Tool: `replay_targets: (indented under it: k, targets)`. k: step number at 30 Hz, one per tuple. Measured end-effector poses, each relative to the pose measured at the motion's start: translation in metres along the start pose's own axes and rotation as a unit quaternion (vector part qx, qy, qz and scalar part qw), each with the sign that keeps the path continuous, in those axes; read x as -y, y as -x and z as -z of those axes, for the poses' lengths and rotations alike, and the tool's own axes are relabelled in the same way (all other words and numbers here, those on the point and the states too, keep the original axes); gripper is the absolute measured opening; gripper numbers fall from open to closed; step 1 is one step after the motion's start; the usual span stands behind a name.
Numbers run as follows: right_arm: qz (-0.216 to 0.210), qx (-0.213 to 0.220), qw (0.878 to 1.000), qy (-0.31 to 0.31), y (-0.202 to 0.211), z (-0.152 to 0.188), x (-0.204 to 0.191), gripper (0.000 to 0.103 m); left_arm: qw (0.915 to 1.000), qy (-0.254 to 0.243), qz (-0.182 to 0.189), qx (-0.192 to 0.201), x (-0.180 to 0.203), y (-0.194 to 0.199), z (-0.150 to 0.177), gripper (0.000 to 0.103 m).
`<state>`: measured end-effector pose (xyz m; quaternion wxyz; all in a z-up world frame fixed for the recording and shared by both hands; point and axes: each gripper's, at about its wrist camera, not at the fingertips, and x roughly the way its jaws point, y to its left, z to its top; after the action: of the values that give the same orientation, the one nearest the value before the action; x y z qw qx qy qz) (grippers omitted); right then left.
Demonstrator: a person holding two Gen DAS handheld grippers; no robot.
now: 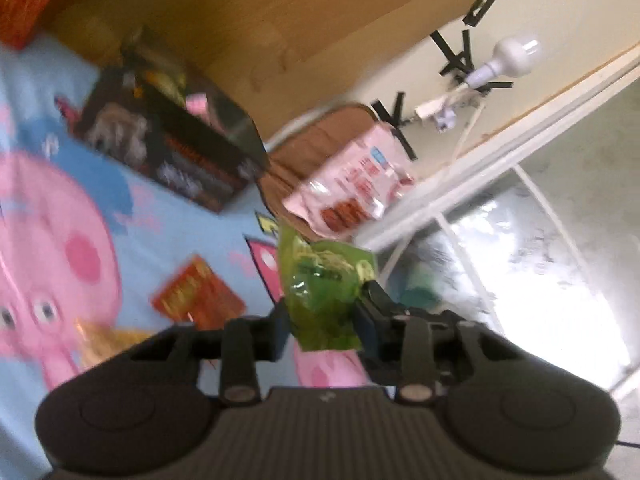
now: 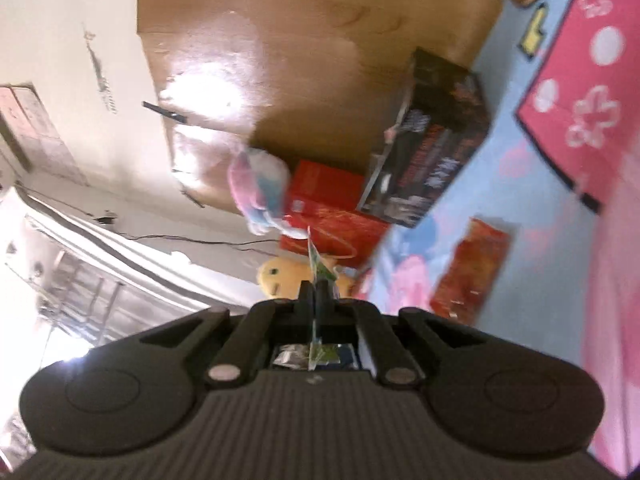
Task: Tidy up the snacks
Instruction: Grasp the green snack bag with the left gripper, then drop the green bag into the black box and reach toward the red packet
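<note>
My left gripper (image 1: 322, 304) is shut on a green snack packet (image 1: 324, 292) and holds it above the cartoon bedsheet (image 1: 60, 220). My right gripper (image 2: 318, 292) is shut on the thin edge of a green and white snack packet (image 2: 318, 264), seen edge-on. An open dark snack box (image 1: 168, 140) with packets inside stands by the wooden headboard (image 1: 280, 8); it also shows in the right wrist view (image 2: 432, 152). A red-orange snack packet (image 1: 198, 298) lies flat on the sheet, also seen in the right wrist view (image 2: 472, 268).
A pink biscuit packet (image 1: 356, 180) lies on a brown cushion (image 1: 316, 140). A red box (image 2: 332, 208), a pink and blue plush toy (image 2: 260, 188) and a yellow plush toy (image 2: 280, 276) sit by the headboard. A golden packet (image 1: 104, 340) lies near my left gripper.
</note>
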<state>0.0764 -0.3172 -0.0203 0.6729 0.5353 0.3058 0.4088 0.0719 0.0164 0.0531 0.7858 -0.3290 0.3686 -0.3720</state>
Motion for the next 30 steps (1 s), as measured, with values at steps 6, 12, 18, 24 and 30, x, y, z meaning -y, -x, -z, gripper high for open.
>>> replay_targets:
  k: [6,12,18,24,30]
  targets:
    - [0.052,-0.019,0.992,0.112,-0.037,-0.049,-0.031,0.004,0.9953,-0.061,-0.065,0.037,0.008,-0.014,-0.067,0.032]
    - [0.166,-0.011,0.946,0.277,-0.111,-0.09,-0.054,0.005,0.9842,-0.092,-0.143,0.05,-0.007,-0.063,-0.131,0.033]
    - [0.303,0.016,0.86,0.41,-0.156,-0.11,-0.039,0.032,0.9722,-0.103,-0.207,0.033,-0.026,-0.111,-0.153,0.052]
    - [0.315,0.076,0.843,0.429,-0.116,-0.1,-0.037,0.051,0.9746,-0.096,-0.197,0.042,-0.026,-0.085,-0.133,0.056]
    - [0.298,0.041,0.881,0.365,-0.079,-0.058,-0.029,0.055,0.9803,-0.099,-0.171,0.012,-0.007,-0.043,-0.074,0.059]
